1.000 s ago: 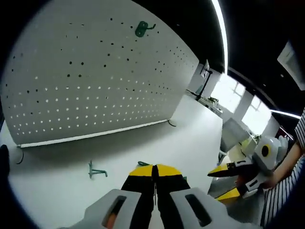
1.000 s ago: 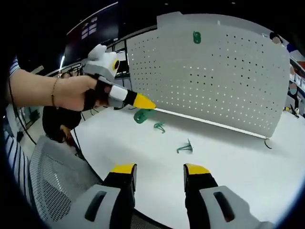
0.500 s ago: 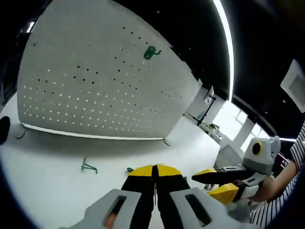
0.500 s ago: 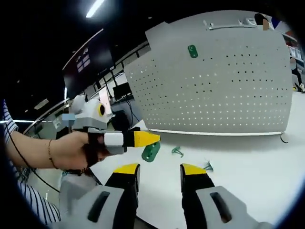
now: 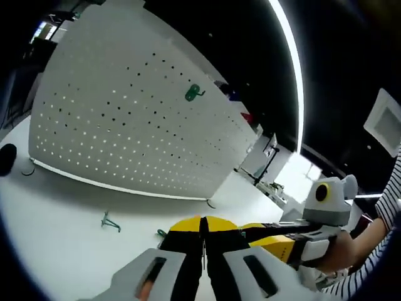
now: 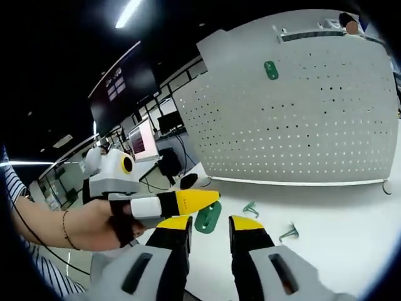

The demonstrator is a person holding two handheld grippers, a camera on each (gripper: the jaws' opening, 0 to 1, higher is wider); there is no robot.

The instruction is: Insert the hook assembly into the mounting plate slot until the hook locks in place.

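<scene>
My left gripper (image 5: 202, 221) is shut, and a bit of green hook assembly (image 5: 162, 233) peeks out beside its left jaw. In the right gripper view the same gripper (image 6: 210, 197) comes in from the left in a person's hand, with the green hook assembly (image 6: 207, 217) hanging under its yellow tip. My right gripper (image 6: 210, 223) is open, its jaws on either side of that green piece; I cannot tell whether they touch it. It also shows low at the right (image 5: 254, 235). The white pegboard (image 5: 125, 125) (image 6: 301, 119) stands upright and carries one mounted green hook (image 5: 194, 93) (image 6: 270, 69).
Loose green hooks lie on the white table (image 5: 56, 244) in front of the board: one (image 5: 110, 221), and two more (image 6: 251, 207) (image 6: 289, 232). A black object (image 5: 6, 158) sits at the board's left end. Monitors and desks (image 6: 143, 139) stand beyond the table edge.
The two grippers have come together: the right one now sits right beside the left tips. The right jaws have narrowed around the green piece. Both cameras tilted upward.
</scene>
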